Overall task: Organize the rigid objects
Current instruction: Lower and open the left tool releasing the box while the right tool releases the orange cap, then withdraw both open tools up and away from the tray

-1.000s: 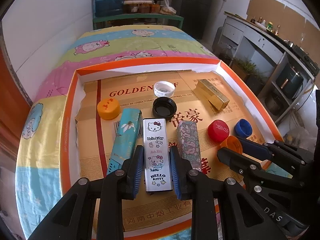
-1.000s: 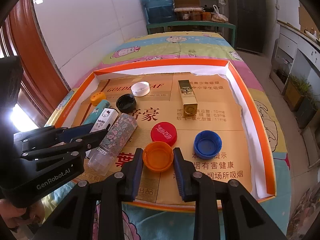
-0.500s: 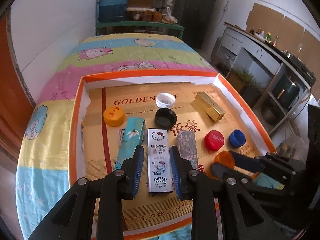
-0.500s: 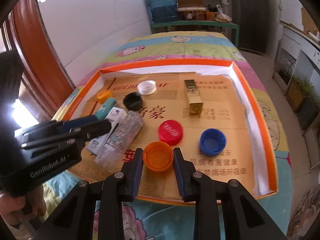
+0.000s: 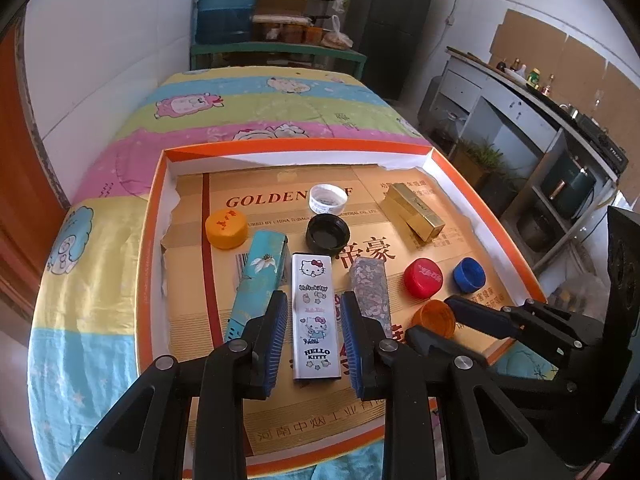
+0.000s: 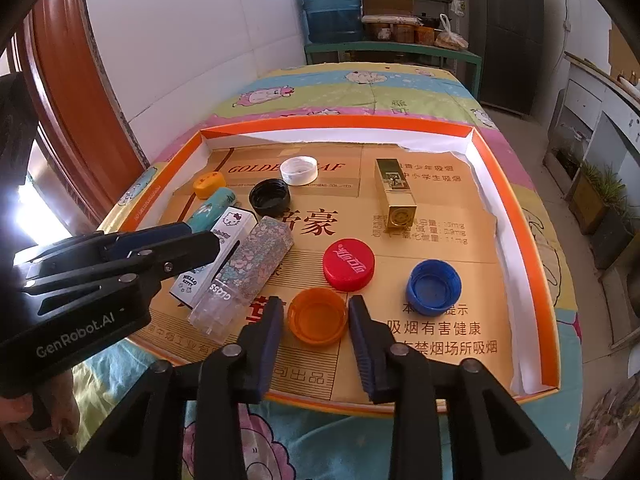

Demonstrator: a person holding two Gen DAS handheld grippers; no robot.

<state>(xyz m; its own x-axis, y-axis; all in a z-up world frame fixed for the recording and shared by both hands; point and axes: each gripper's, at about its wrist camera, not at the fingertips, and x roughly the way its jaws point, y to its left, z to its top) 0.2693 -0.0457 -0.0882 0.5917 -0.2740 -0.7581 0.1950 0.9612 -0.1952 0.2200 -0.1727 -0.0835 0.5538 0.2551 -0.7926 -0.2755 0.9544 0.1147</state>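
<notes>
A shallow orange-rimmed tray (image 5: 156, 216) (image 6: 514, 220) holds the objects. My left gripper (image 5: 314, 312) is open, its blue pads either side of a white Hello Kitty box (image 5: 314, 312) (image 6: 216, 248) without touching it. A teal box (image 5: 260, 280) lies to its left and a floral tube (image 5: 370, 292) (image 6: 248, 268) to its right. My right gripper (image 6: 316, 316) is open around an orange cap (image 6: 317, 315) (image 5: 436, 318). A red cap (image 6: 349, 264), a blue cap (image 6: 433, 287), a black cap (image 6: 269, 198), a white cap (image 6: 299, 170), a yellow cap (image 6: 209, 185) and a gold box (image 6: 394, 196) lie farther back.
The tray sits on a bed with a striped cartoon cover (image 5: 256, 112). A white wall and a wooden door frame (image 6: 64, 92) are to the left. A green shelf with a water bottle (image 6: 332, 4) stands behind. Counters (image 5: 532, 120) are to the right.
Both grippers have pulled back and up from the tray, so the objects look smaller. Both stay open. The boxes and caps have not moved.
</notes>
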